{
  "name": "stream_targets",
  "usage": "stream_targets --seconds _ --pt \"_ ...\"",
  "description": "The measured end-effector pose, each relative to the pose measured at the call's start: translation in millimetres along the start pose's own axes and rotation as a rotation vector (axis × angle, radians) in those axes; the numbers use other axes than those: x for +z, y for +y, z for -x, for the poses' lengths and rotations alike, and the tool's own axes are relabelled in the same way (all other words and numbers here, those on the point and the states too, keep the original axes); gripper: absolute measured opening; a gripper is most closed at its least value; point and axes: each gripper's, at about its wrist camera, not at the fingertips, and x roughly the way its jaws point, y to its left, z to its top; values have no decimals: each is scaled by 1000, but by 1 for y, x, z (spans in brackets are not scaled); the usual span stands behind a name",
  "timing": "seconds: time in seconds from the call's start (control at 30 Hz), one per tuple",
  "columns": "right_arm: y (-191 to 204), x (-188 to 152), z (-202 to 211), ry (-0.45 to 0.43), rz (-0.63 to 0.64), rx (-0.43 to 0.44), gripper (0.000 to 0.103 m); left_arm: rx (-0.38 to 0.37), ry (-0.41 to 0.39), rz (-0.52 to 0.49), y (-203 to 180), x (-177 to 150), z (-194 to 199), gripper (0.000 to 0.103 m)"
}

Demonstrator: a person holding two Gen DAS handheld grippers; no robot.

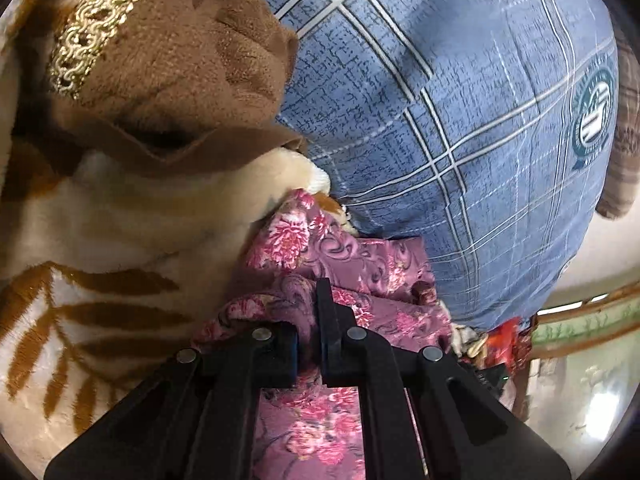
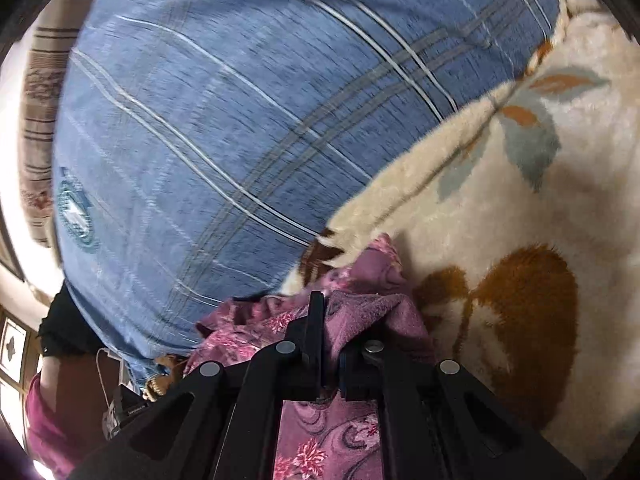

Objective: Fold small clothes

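Pink floral garment [image 1: 344, 256] pinched in both grippers, left gripper [image 1: 308, 320] and right gripper [image 2: 328, 324] fingers closed on bunched folds, lying on cream plush blanket [image 2: 520, 184] beside blue plaid pillow [image 1: 460, 100]; round teal emblem [image 1: 594, 114] unreadable; long axis unclear

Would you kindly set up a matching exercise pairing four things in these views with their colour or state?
Things:
1. left gripper
2. pillow
3. plush blanket
4. trim band

Descriptions:
A. blue with pale checked lines
B. cream with brown leaf shapes
C. gold, sewn on brown fleece
D. shut on the floral garment

Pairs: 1-D, 2-A, 3-B, 4-C
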Motion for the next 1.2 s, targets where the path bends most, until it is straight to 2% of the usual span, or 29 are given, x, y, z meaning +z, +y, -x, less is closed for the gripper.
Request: stream_targets --seconds 0.07,0.17,0.2,0.23,0.27,0.33,0.43,0.57,0.73,0.77,0.8,0.87,0.9,0.93,1.03,1.1,1.17,1.2 --pt "-2 3 3 7 -19 18 6 -59 -21 -6 -8 1 12 5" --pt "-1 7 17 -12 -33 78 7 -115 -64 -38 -23 2 32 19" --pt "-1 8 22 -22 -37 96 8 -113 -83 -50 -26 2 37 30" --pt "-1 9 30 -39 -43 113 10 -101 -108 -63 -29 2 43 36" --pt "-3 9 35 -52 -48 122 12 -88 -133 -70 -29 2 49 38" --pt "-10 10 46 -81 -79 134 33 -59 -153 -74 -26 1 53 40" --pt "-28 14 65 -151 -148 148 35 -39 -115 -79 -18 -5 46 40" --pt "-27 16 55 -95 -62 -33 36 8 -73 -106 -17 -12 29 40" --pt "-15 18 22 1 14 -115 37 52 -9 -144 -31 -18 0 40" --pt "-7 19 16 14 51 -134 30 78 -10 -170 -35 -21 -2 40" --pt "4 19 17 -1 124 -146 4 103 -17 -189 -38 -22 -5 40" --pt "19 21 29 -90 201 -131 4 146 -21 -223 -39 -23 -11 40" --pt "18 23 31 -108 195 -140 4 163 -19 -227 -37 -23 -14 38" --pt "11 27 26 -85 167 -174 4 168 -21 -232 -35 -22 -15 37" --pt "-8 24 7 58 125 -300 6 171 -21 -203 -35 -23 -5 36" --pt "-2 19 31 -14 128 -274 13 155 -16 -225 -39 -32 9 36" --pt "6 10 58 -58 134 -162 14 138 -19 -308 -51 -52 26 37" --pt "10 1 73 -63 159 -75 14 128 -22 -345 -56 -61 32 40"
